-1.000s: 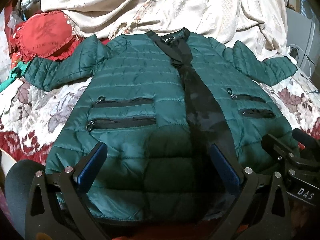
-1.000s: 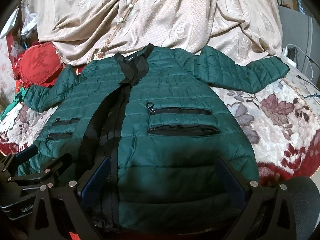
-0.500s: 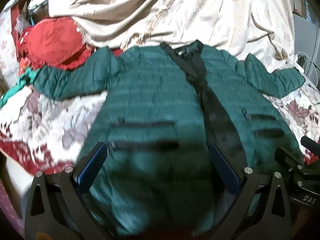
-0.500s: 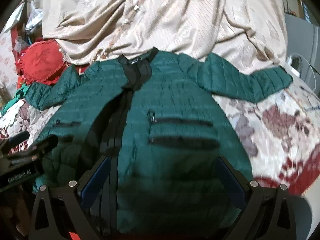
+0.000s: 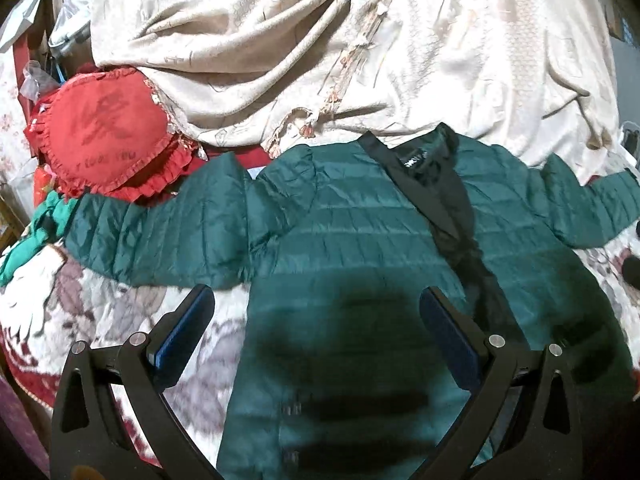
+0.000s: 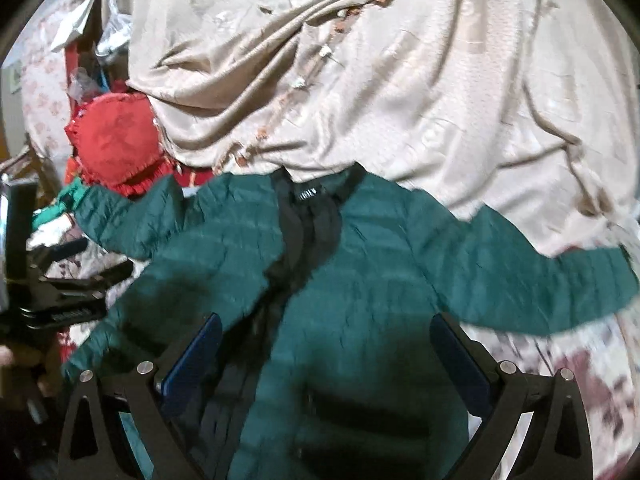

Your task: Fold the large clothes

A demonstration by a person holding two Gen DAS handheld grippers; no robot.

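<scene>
On the floral bedspread (image 5: 80, 312) | green quilted jacket (image 5: 360, 240) lies flat, front up, sleeves spread | left gripper (image 5: 316, 332) and right gripper (image 6: 326, 352) have advanced from hem toward shoulders, jaws wide apart, holding nothing | folding not yet begun; sleeve grasps likely next

The jacket (image 5: 352, 240) ahead of both grippers is dark green, quilted in horizontal bands, with a black placket (image 5: 444, 208) and black collar running down its front. Past it lies a cream cloth (image 5: 360, 40) with a faint woven motif and a pinkish fringed trim. To the left sits a red frilled cushion (image 5: 104, 136) with a darker red figure on it. Under the jacket the bedspread (image 5: 100, 312) is white with grey-mauve flowers and a dark red border. The left gripper (image 5: 316, 336) and right gripper (image 6: 326, 364) are black with blue pads (image 5: 182, 336).
</scene>
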